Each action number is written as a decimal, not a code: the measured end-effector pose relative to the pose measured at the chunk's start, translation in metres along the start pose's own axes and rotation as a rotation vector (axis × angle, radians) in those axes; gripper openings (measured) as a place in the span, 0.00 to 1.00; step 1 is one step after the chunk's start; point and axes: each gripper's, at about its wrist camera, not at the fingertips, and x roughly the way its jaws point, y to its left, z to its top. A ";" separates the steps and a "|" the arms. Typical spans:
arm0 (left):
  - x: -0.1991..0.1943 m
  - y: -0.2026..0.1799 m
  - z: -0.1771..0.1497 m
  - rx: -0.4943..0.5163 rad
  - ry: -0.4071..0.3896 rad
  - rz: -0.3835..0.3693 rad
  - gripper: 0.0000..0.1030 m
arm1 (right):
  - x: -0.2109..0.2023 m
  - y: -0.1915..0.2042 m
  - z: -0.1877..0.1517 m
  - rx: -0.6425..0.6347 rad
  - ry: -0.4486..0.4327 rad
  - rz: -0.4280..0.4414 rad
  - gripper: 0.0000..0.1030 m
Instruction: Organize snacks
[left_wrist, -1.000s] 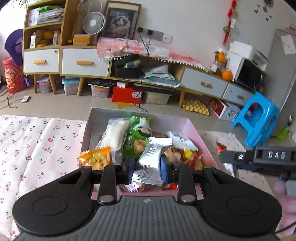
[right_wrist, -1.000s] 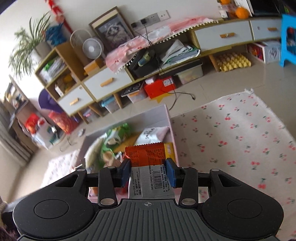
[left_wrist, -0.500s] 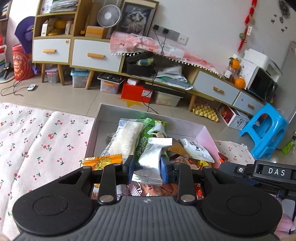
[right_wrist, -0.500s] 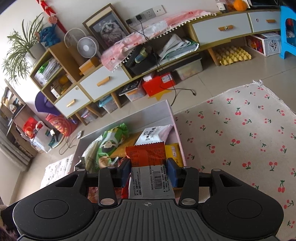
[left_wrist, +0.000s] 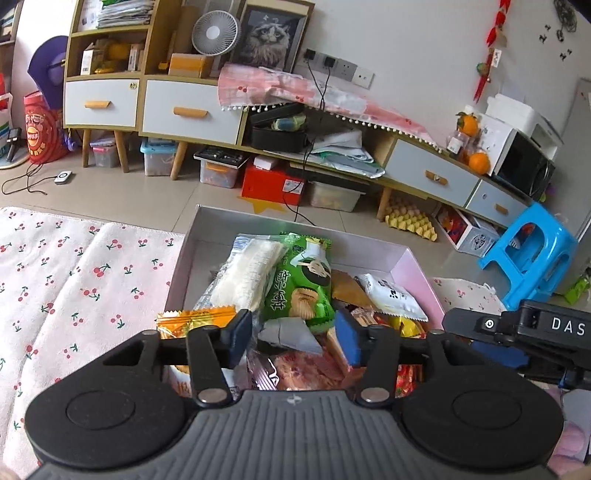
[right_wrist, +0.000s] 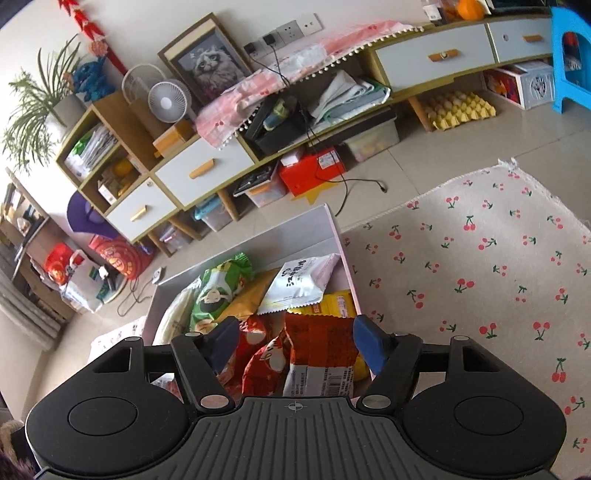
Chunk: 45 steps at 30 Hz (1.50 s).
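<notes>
While its jaws are opening, the left gripper (left_wrist: 293, 338) has a silver packet (left_wrist: 288, 334) lying loose between its fingers, touching neither pad. Just beyond sits a green bag (left_wrist: 301, 284), with a white bar (left_wrist: 245, 275) to its left. The right gripper (right_wrist: 295, 345) is also opening; an orange packet (right_wrist: 319, 350) lies between its spread fingers, a white pouch (right_wrist: 301, 282) beyond. Everything rests inside a pink box (left_wrist: 413, 264) on a cherry-print cloth (right_wrist: 480, 251).

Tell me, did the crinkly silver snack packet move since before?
Yes. The crinkly silver snack packet dropped from between the opening left gripper pads onto the pile in the pink cardboard box, now lying below the green biscuit bag.
</notes>
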 end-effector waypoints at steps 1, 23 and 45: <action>-0.001 -0.001 0.000 0.001 0.004 -0.001 0.53 | -0.002 0.002 -0.001 -0.011 0.001 -0.004 0.69; -0.095 -0.013 -0.031 0.041 0.127 0.132 0.99 | -0.102 0.040 -0.043 -0.159 0.076 -0.133 0.85; -0.128 -0.011 -0.068 0.100 0.197 0.268 0.99 | -0.127 0.063 -0.107 -0.311 0.133 -0.314 0.93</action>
